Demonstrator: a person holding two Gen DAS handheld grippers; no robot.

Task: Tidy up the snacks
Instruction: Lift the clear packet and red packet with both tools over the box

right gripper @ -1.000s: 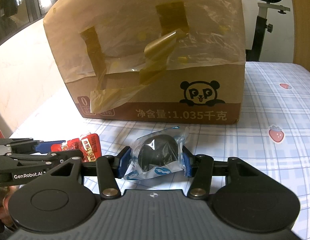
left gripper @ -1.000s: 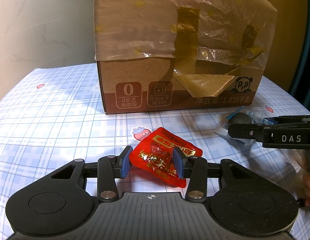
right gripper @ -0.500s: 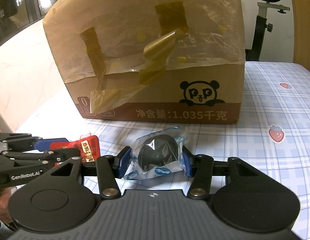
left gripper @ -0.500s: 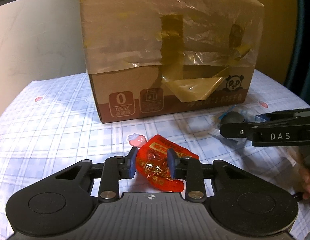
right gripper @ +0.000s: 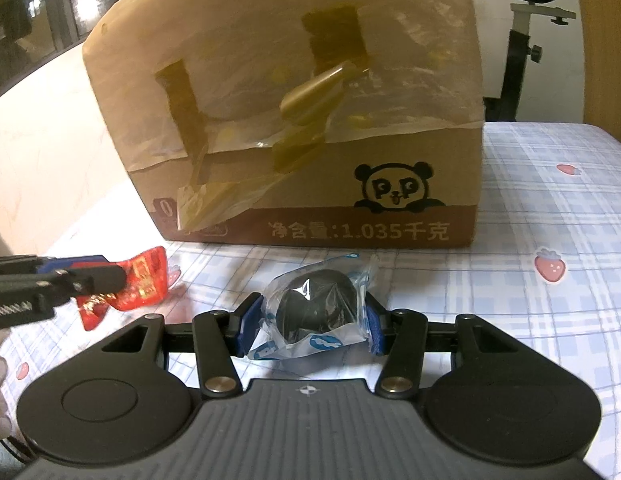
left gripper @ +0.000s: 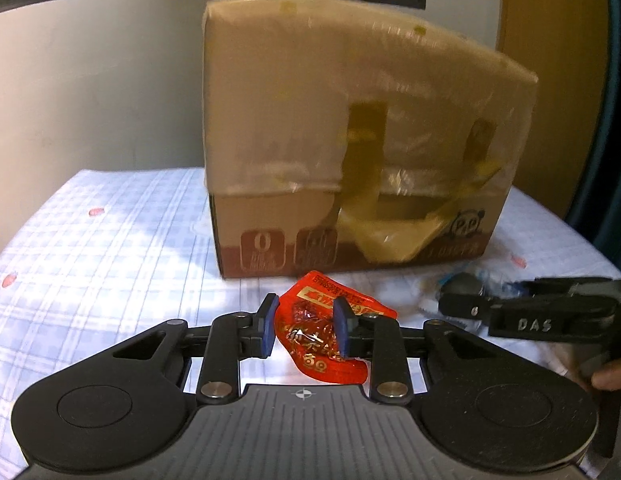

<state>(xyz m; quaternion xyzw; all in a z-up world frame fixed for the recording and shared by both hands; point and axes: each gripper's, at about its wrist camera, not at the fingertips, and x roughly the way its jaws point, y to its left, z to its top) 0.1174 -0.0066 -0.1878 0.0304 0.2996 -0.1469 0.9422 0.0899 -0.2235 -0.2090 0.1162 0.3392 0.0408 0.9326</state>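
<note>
My left tongs (left gripper: 302, 330) grip the red snack packet (left gripper: 326, 336), near the cardboard box (left gripper: 350, 160). My right tongs (right gripper: 308, 326) pinch the clear-wrapped dark snack (right gripper: 314, 312) on the checked surface (right gripper: 550, 320).

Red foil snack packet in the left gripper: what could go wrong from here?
1. The left gripper pinches the crinkled red foil snack packet across only part of it; the slick wrapper may slip out.
2. The tall cardboard box has loose tape and plastic film on its front, which could snag a packet.
3. The right gripper squeezes a dark round snack in clear wrapping, which might get crushed.
</note>
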